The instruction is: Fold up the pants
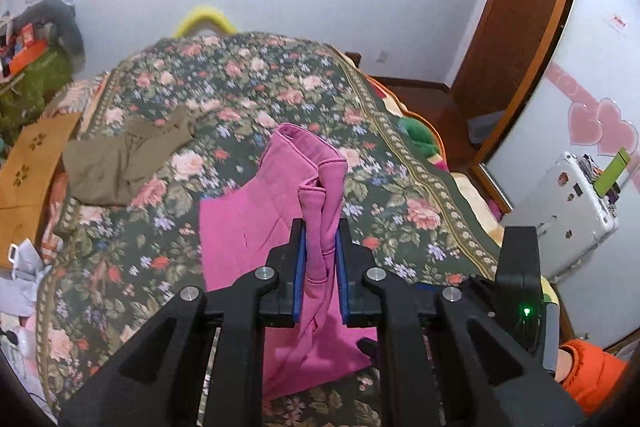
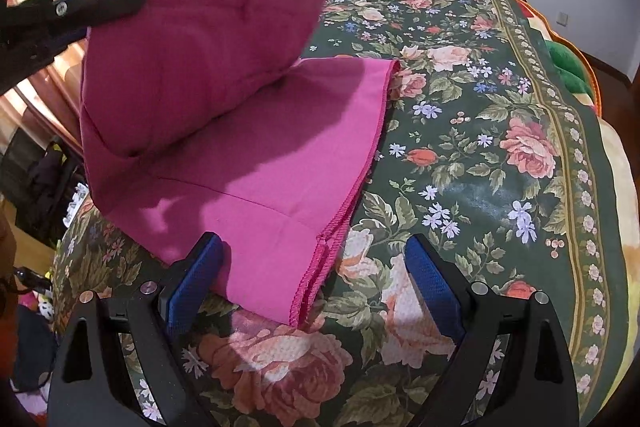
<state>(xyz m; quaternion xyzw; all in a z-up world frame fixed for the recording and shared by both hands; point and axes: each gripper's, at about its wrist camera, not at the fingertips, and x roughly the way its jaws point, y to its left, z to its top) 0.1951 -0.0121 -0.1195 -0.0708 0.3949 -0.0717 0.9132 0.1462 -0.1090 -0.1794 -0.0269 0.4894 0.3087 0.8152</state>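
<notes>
Floral bedspread w/ pink pants, olive garment; white walls.

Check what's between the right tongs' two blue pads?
In the right wrist view, the right tongs stand open: between the pads lie the ribbed hem corner of the magenta fabric pants and bare floral bedspread.
</notes>
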